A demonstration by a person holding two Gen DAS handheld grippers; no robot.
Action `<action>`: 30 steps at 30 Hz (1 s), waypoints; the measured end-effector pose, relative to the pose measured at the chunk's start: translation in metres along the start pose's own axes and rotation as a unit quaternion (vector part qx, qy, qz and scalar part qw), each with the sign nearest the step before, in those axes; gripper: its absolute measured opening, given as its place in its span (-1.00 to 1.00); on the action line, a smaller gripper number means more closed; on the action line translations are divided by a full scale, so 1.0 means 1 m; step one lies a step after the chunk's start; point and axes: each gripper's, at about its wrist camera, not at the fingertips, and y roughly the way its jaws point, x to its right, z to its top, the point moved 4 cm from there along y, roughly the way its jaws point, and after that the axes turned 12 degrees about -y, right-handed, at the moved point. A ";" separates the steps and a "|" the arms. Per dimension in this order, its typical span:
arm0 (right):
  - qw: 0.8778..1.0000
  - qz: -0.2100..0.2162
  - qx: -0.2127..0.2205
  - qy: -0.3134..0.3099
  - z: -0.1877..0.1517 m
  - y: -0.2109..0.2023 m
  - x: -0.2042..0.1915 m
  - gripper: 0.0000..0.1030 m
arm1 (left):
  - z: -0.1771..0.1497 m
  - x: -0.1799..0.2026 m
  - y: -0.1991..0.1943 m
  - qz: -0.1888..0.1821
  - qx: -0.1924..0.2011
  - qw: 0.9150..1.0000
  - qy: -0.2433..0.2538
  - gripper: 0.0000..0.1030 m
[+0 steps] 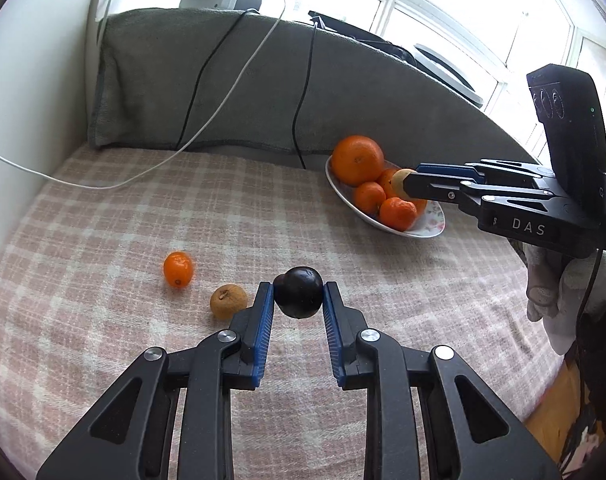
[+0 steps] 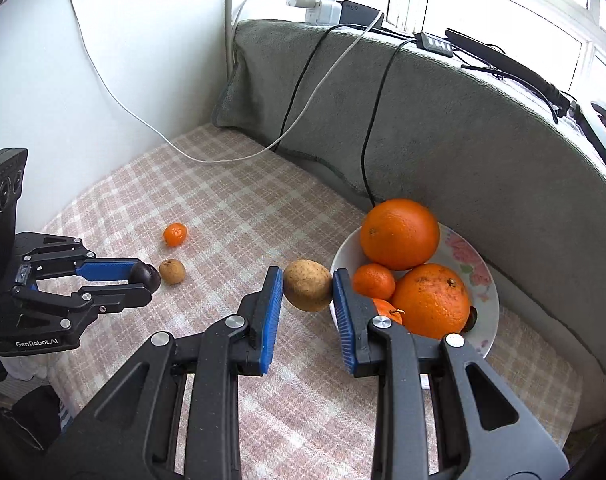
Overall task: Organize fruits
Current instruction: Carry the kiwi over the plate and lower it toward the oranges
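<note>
Left gripper (image 1: 298,294): jaws clamped on a dark plum (image 1: 299,297), blue pads pressing both its sides; from the right wrist view the plum (image 2: 146,276) sits at the fingertips, low over the checked blanket (image 1: 103,240). Body lettering reads "GenRobot.AI".

Right gripper (image 2: 307,292): jaws clamped on a tan, speckled round fruit (image 2: 307,290), held just beside the near rim of the plate (image 2: 487,280). In the left wrist view this gripper (image 1: 407,186) reaches over the plate (image 1: 431,220) with the tan fruit (image 1: 401,182) at its tip. Body lettering reads "DAS".

Loose on the blanket: a small brown fruit (image 1: 228,301) just left of the left gripper's finger, close to the plum; a small mandarin (image 1: 178,269) a little beyond it, apart from both.

Plate, white with pink floral print: one large orange (image 2: 399,233) at the back, a second orange (image 2: 431,300) in front, small mandarins (image 2: 373,281) on the near side. Something dark shows under the second orange, kind not discernible.

Surroundings: grey towel-covered backrest (image 2: 463,128) rising directly behind the plate; black and white cables (image 1: 231,88) draped down it onto the blanket. Power adapters (image 2: 323,4) on the sill, one black brick marked "65W". Open blanket lies between the loose fruits and the plate, and toward the white wall at left.
</note>
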 end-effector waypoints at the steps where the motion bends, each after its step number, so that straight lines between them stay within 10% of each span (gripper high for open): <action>1: 1.000 -0.004 0.001 0.005 -0.004 -0.003 0.005 -0.48 | 0.002 0.004 0.003 -0.001 0.000 1.000 0.002 -0.55; 30: 0.992 -0.039 0.021 0.118 -0.066 -0.019 0.131 -0.48 | 0.023 0.122 0.069 -0.063 -0.017 0.995 0.078 -0.55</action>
